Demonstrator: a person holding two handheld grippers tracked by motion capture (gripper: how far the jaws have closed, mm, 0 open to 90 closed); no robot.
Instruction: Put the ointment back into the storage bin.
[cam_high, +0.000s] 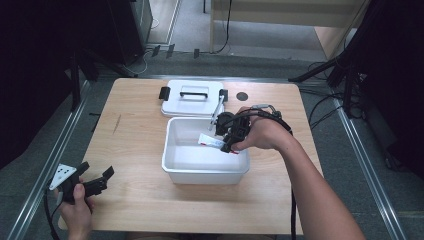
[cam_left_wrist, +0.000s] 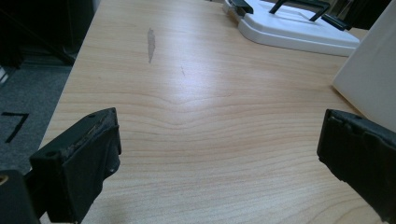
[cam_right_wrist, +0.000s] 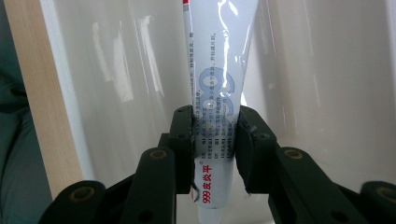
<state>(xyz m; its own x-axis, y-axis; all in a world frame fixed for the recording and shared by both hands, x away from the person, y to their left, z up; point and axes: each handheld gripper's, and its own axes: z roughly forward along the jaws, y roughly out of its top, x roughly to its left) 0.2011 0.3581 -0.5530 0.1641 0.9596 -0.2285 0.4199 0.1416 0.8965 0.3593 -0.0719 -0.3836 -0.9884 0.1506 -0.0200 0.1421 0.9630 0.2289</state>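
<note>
A white tube with blue and red print (cam_right_wrist: 217, 88) is pinched between the jaws of my right gripper (cam_right_wrist: 215, 140), which is shut on it. In the high view that right gripper (cam_high: 227, 142) hangs over the white plastic bin (cam_high: 172, 167), and the tube (cam_high: 210, 141) points left inside the bin. My left gripper (cam_high: 95, 181) rests at the table's front left corner, jaws wide apart. In its own view the left gripper (cam_left_wrist: 217, 149) has bare wood between its pads (cam_left_wrist: 88, 154).
The bin's white lid (cam_high: 192, 97) with a black handle and clips lies flat behind the bin. The lid (cam_left_wrist: 294, 28) and a bin wall (cam_left_wrist: 373, 74) show in the left gripper view. A dark round mark (cam_high: 242, 96) sits near the table's back edge.
</note>
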